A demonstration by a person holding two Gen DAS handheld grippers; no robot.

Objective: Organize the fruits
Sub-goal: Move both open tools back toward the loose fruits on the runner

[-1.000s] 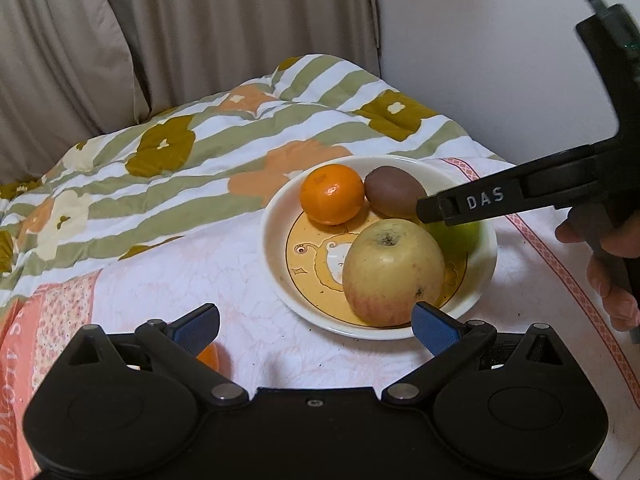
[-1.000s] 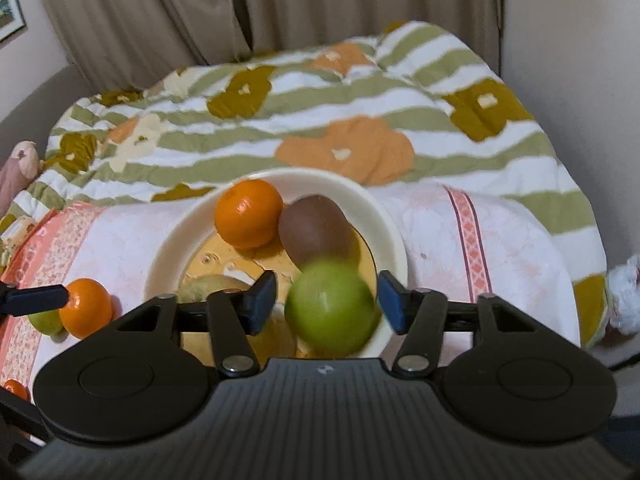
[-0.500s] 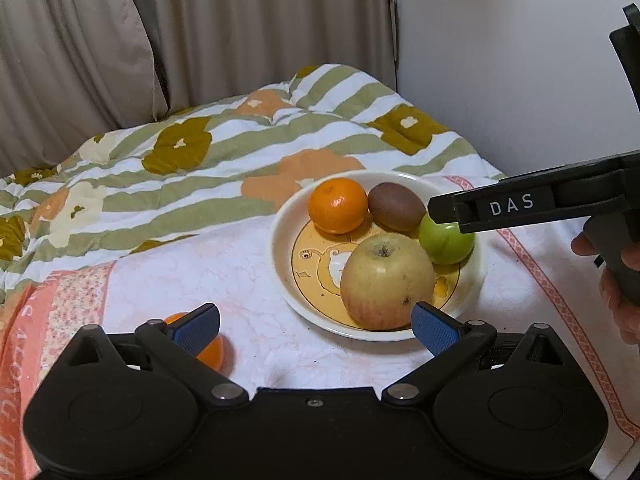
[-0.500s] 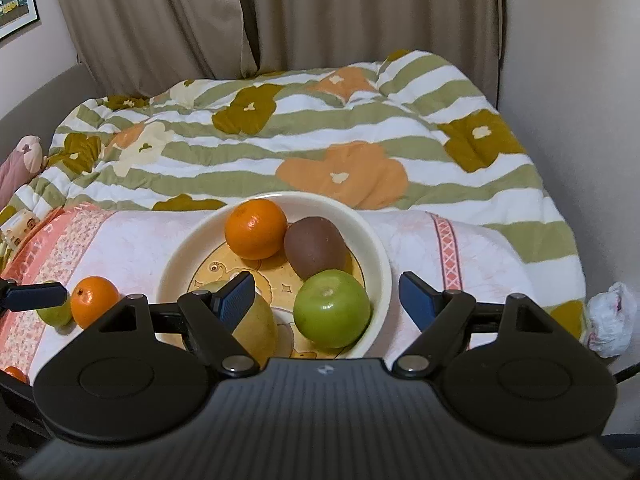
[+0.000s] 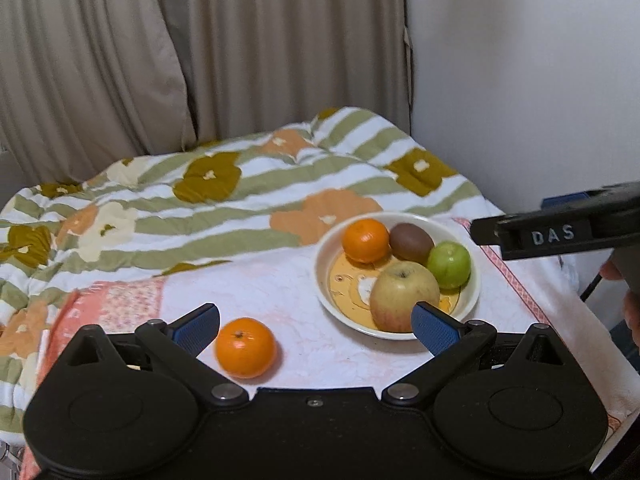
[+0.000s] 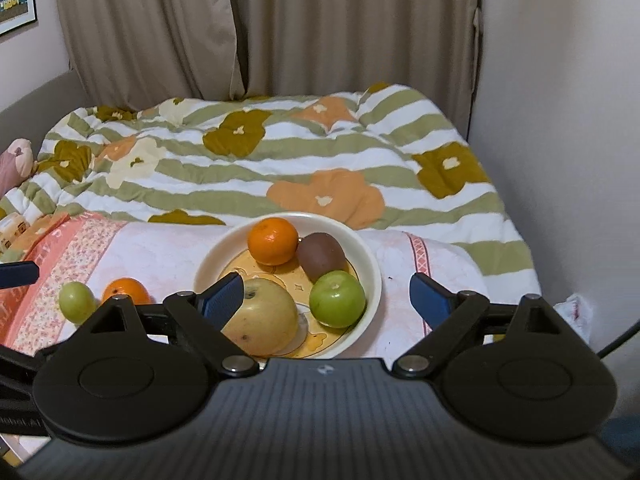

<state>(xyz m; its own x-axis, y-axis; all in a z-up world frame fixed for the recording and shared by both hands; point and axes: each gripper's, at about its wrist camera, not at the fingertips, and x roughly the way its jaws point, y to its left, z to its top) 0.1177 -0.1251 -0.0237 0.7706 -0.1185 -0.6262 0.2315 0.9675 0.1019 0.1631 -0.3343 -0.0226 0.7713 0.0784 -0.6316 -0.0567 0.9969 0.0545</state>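
Note:
A cream bowl (image 5: 474, 288) (image 6: 372, 276) on the pink cloth holds an orange (image 5: 366, 240), a brown kiwi (image 5: 411, 243), a green apple (image 5: 449, 264) (image 6: 338, 298) and a yellow apple (image 5: 404, 296) (image 6: 264, 322). A loose orange (image 5: 245, 347) (image 6: 126, 290) lies left of the bowl, and a loose green fruit (image 6: 76, 302) lies beside it. My left gripper (image 5: 316, 326) is open and empty, above the loose orange. My right gripper (image 6: 326, 294) is open and empty, pulled back above the bowl; it also shows in the left wrist view (image 5: 556, 236).
The pink cloth (image 5: 288, 280) lies on a striped flowered quilt (image 5: 240, 200). Curtains (image 6: 280, 28) hang behind and a white wall (image 5: 520, 80) stands on the right. A pink soft toy (image 6: 16, 160) sits at the far left. A white bag (image 6: 576, 314) lies right of the bed.
The right gripper let the green apple go into the bowl, opened wide and drew back. The left gripper pulled back and up, bringing the loose orange into view.

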